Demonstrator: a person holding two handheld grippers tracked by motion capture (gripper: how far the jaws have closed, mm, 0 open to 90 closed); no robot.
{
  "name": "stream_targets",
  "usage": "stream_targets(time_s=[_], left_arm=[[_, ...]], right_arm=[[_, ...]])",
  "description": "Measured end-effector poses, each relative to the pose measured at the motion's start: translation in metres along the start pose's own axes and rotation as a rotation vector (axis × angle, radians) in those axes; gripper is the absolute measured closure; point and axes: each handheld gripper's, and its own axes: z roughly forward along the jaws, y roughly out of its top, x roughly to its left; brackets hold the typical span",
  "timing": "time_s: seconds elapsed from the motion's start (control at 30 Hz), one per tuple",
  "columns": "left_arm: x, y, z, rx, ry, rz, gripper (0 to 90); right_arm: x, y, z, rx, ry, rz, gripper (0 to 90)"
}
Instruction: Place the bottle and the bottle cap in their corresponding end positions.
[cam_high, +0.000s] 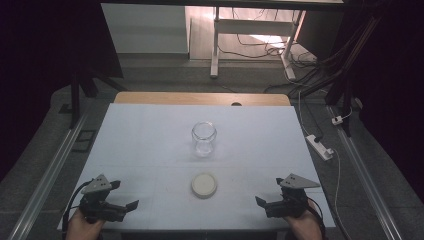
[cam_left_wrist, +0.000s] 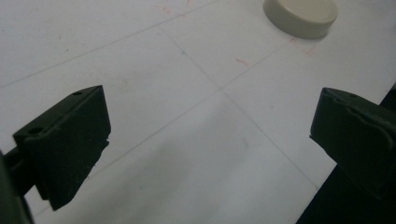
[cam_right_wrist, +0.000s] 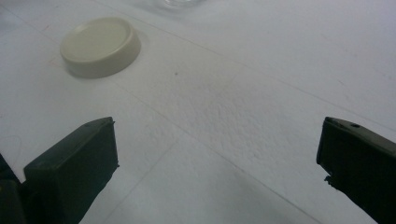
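A clear glass jar stands upright and uncapped in the middle of the white table. In front of it lies a round cream lid, flat on the table; the same lid appears far ahead in the left gripper view and the lid at upper left in the right gripper view. My left gripper rests at the near left corner, open and holding nothing. At the near right corner my right gripper is open too, jaws wide apart over bare table.
The table's near edge runs close to the left gripper's right jaw. Beyond the far edge stand a white desk frame and loose cables on the floor. A power strip lies off the table's right side.
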Motion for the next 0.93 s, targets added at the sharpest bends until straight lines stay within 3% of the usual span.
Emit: stream_targets(time_s=[0.33,0.67,0.93], left_arm=[[0.005,-0.016,-0.008,0.023,0.021,-0.049,0.0],[0.003,-0.021,-0.011,0.069,0.065,-0.050,0.0],[0.003,-0.021,-0.011,0.087,0.067,-0.055,0.0]], right_arm=[[-0.007,-0.014,-0.015,0.014,-0.041,0.052,0.0],[-0.010,-0.022,-0.024,0.042,-0.071,0.077,0.0],[-0.009,-0.023,-0.024,0.068,-0.073,0.078,0.0]])
